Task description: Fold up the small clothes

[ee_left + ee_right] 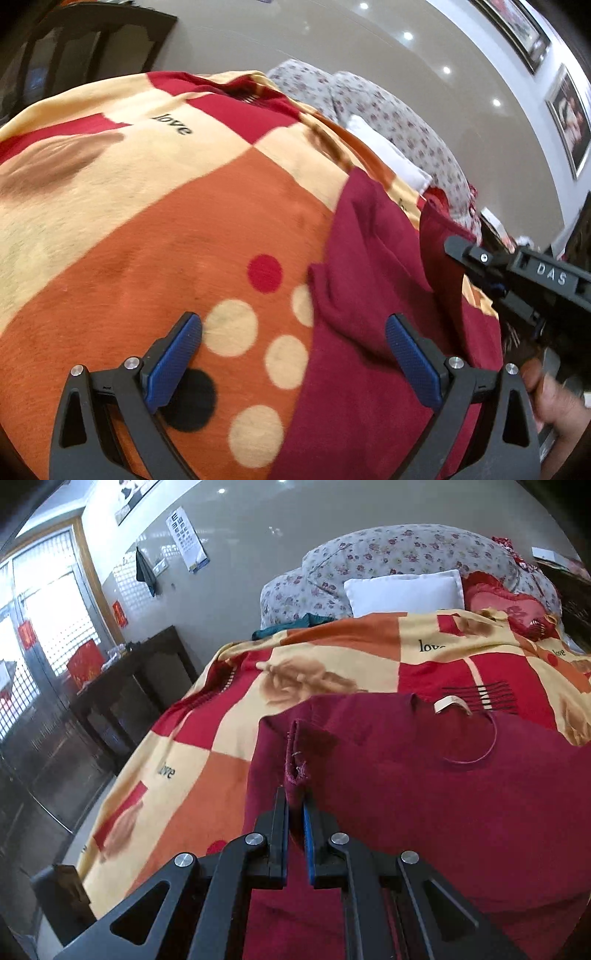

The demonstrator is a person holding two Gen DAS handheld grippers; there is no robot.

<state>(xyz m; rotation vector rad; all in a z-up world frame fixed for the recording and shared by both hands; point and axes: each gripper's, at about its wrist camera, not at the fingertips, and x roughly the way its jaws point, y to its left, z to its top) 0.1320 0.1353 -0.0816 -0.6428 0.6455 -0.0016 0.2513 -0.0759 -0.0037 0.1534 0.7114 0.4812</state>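
Dark red shirt lies flat on patchwork blanket, near bed's foot edge, so it can be folded. Right gripper jaws pinch sleeve hem (lifted, ready to fold over). Left gripper jaws wide open, holding nothing, over shirt's edge.

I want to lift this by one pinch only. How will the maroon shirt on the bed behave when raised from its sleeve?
Probably floppy: the maroon shirt already sags and creases around the right tool, which is pinching its sleeve. It looks light, thin knit, so one pinch should likely carry it. It may drag on the fuzzy blanket rather than slide; the open left tool could support it.
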